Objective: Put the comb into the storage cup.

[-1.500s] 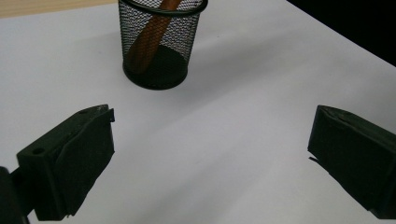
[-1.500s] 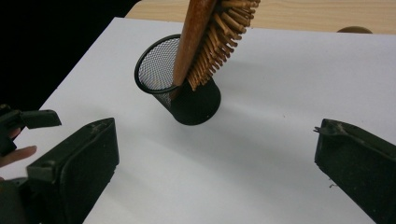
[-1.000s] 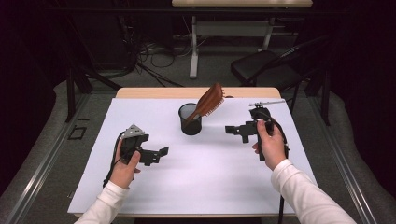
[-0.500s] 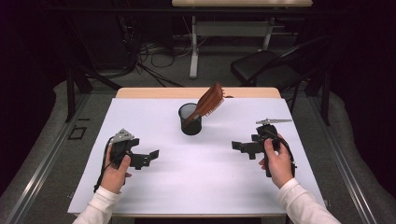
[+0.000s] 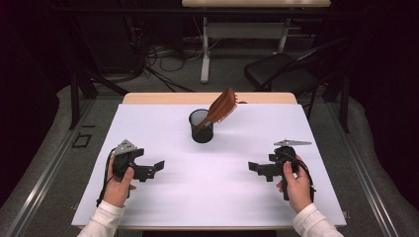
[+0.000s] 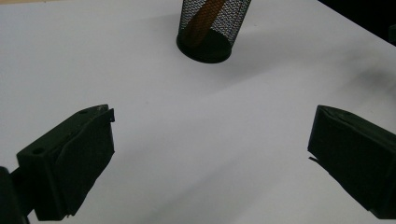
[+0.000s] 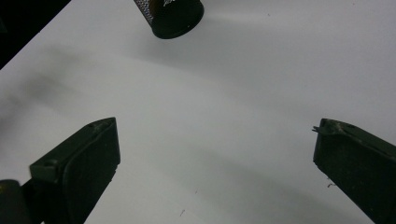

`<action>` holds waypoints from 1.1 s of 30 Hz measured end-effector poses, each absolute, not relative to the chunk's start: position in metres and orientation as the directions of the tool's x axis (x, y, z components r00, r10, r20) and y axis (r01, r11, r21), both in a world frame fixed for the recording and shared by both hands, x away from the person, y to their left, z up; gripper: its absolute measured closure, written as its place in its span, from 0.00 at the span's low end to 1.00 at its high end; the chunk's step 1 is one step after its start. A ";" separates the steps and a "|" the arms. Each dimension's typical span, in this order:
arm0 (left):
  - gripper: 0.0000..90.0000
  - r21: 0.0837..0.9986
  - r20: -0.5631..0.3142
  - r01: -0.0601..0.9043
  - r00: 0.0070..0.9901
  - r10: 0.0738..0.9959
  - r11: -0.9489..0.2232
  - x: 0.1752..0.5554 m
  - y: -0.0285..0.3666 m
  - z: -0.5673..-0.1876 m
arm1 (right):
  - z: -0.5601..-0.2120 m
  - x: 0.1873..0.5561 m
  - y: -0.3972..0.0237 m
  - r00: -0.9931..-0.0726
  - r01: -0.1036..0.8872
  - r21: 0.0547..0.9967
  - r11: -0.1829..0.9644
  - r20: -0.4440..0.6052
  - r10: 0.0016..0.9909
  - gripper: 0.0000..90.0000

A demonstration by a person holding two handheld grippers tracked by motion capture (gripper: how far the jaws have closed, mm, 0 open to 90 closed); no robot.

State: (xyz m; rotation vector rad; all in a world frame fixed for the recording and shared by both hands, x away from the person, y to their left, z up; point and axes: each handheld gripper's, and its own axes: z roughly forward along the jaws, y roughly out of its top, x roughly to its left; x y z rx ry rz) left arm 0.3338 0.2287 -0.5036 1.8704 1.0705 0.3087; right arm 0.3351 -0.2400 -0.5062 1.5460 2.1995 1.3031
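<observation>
- Standing in the upper middle of the high view, a black mesh cup (image 5: pixel 201 126) rests on the white bench (image 5: pixel 207 197) with a brown wooden hairbrush (image 5: pixel 221 107) leaning out of it toward the upper right.
- The brush's handle goes down inside the cup while its broad head sticks up above the rim, tilted rather than upright.
- The left claw (image 5: pixel 159 166) sits at the lower left of the high view, held in a hand (image 5: pixel 118 182) with a white sleeve, its jaws pointing toward the frame's centre.
- In the left gripper view the left claw (image 6: pixel 210 140) has its jaws wide apart with bare bench between them; the cup (image 6: pixel 211 28) shows at the top centre, well apart from them, with an orange-brown streak inside that is probably the brush handle, though the mesh blurs it.
- The right claw (image 5: pixel 253 168) sits at the lower right of the high view, held in the other hand (image 5: pixel 295 185), jaws pointing toward the frame's centre.
- In the right gripper view the right claw (image 7: pixel 215 135) is likewise spread wide with nothing in it, and the cup's base (image 7: pixel 173 16) lies at the top edge, left of centre.
- Both claws are well apart from the cup and from each other.
</observation>
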 end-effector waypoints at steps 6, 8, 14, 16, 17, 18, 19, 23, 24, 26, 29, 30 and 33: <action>0.00 0.817 -0.210 0.544 0.589 0.780 -0.191 0.332 0.231 -0.506 | -0.517 0.327 -0.243 -0.454 0.683 0.728 0.063 0.355 0.817 0.02; 0.00 0.817 -0.208 0.544 0.586 0.783 -0.190 0.332 0.231 -0.506 | -0.520 0.323 -0.245 -0.452 0.679 0.733 0.055 0.357 0.817 0.02; 0.00 0.814 -0.208 0.546 0.591 0.780 -0.196 0.332 0.231 -0.509 | -0.530 0.316 -0.251 -0.438 0.670 0.742 0.040 0.351 0.827 0.02; 0.00 0.815 -0.210 0.546 0.590 0.780 -0.193 0.332 0.230 -0.510 | -0.533 0.316 -0.253 -0.434 0.674 0.738 0.037 0.354 0.829 0.02; 0.00 0.816 -0.209 0.545 0.590 0.780 -0.194 0.332 0.230 -0.510 | -0.534 0.315 -0.254 -0.431 0.674 0.738 0.035 0.354 0.830 0.02; 0.00 0.815 -0.206 0.545 0.592 0.779 -0.198 0.332 0.230 -0.511 | -0.535 0.315 -0.255 -0.428 0.671 0.741 0.026 0.358 0.830 0.02; 0.00 0.814 -0.204 0.545 0.593 0.779 -0.201 0.332 0.230 -0.511 | -0.536 0.315 -0.257 -0.423 0.674 0.739 0.020 0.364 0.830 0.02; 0.00 0.812 -0.199 0.546 0.592 0.781 -0.207 0.332 0.230 -0.513 | -0.536 0.314 -0.261 -0.419 0.666 0.746 0.004 0.369 0.830 0.03; 0.00 0.812 -0.200 0.546 0.591 0.781 -0.205 0.332 0.230 -0.514 | -0.536 0.314 -0.262 -0.420 0.664 0.747 0.005 0.368 0.830 0.03; 0.00 0.812 -0.199 0.546 0.592 0.781 -0.207 0.332 0.231 -0.515 | -0.536 0.313 -0.264 -0.423 0.662 0.749 0.008 0.366 0.829 0.04; 0.00 0.813 -0.194 0.544 0.592 0.782 -0.210 0.332 0.231 -0.516 | -0.538 0.313 -0.267 -0.420 0.658 0.753 0.012 0.354 0.836 0.04; 0.00 0.813 -0.191 0.542 0.593 0.782 -0.212 0.332 0.231 -0.516 | -0.538 0.313 -0.268 -0.416 0.657 0.753 0.005 0.358 0.836 0.04; 0.00 0.815 -0.190 0.540 0.594 0.782 -0.212 0.332 0.231 -0.517 | -0.540 0.313 -0.269 -0.413 0.658 0.753 0.006 0.354 0.839 0.04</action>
